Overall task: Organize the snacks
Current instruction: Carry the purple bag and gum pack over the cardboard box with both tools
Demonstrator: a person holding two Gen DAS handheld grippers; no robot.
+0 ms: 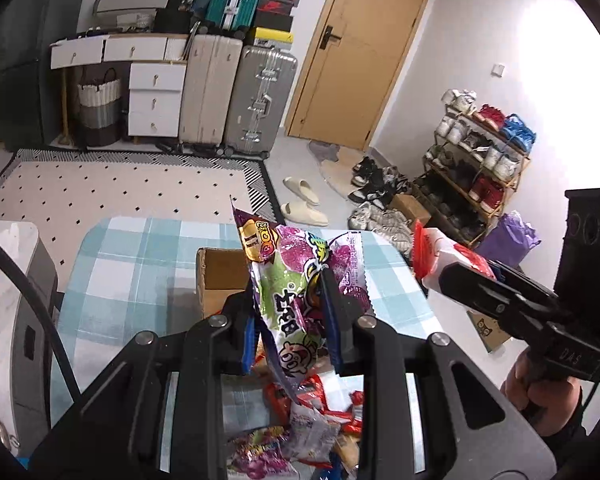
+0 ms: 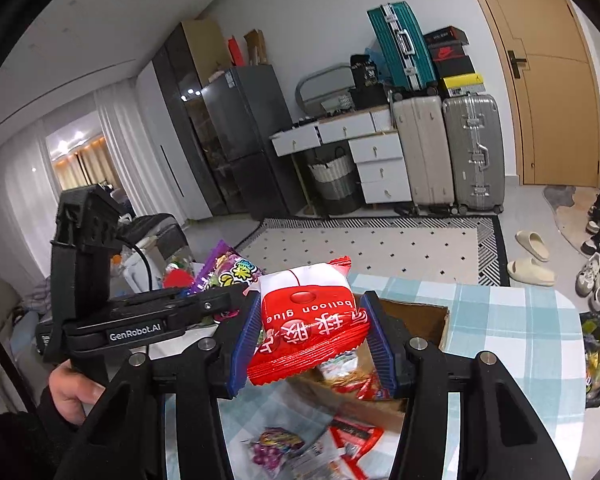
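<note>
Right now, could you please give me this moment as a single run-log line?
left gripper: shut on purple candy bag | right gripper: shut on red-white packet | both raised above cardboard box | loose snacks on table

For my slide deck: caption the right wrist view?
Right gripper lifts red balloon-glue packet above cardboard box.

Open cardboard box beyond loose snacks; checked table bare rightward.
</note>
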